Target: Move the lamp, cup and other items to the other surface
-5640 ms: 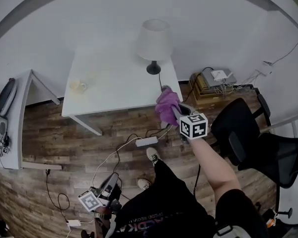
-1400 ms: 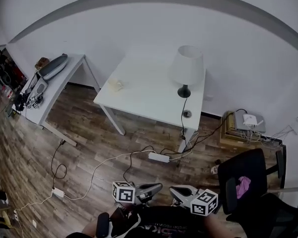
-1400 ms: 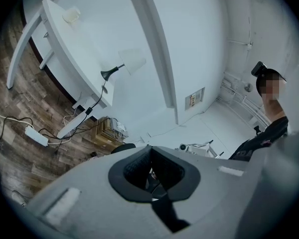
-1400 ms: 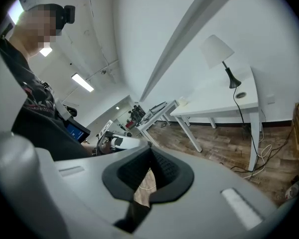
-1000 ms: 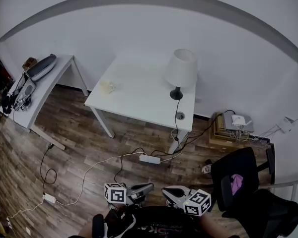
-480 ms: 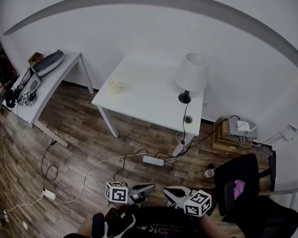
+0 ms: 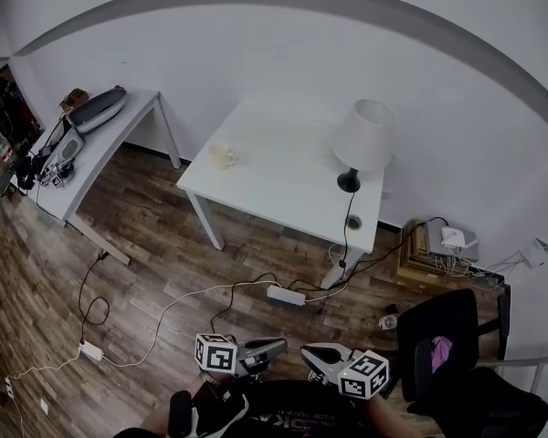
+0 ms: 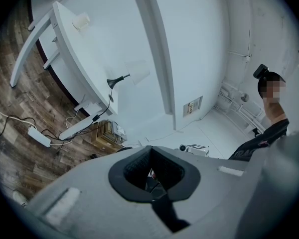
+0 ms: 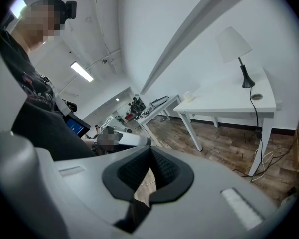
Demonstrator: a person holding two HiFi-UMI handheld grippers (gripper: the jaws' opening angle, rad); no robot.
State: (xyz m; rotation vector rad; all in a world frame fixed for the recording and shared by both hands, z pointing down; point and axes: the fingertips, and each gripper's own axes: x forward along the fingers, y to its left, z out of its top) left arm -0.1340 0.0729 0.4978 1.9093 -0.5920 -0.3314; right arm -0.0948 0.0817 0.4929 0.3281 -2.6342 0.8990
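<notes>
Two grippers sit low & close to us: L gripper (image 7: 276, 344) & R gripper (image 7: 309, 350), both clenched tight w/ nothing in them. Past them we see a power strip (image 7: 285, 295) on the wood floor (image 7: 164, 263). Farther off is the white table (image 7: 283, 194). The lamp (image 7: 363, 140) stands at its right end, the cup (image 7: 222, 156) near its left end, well apart.
</notes>
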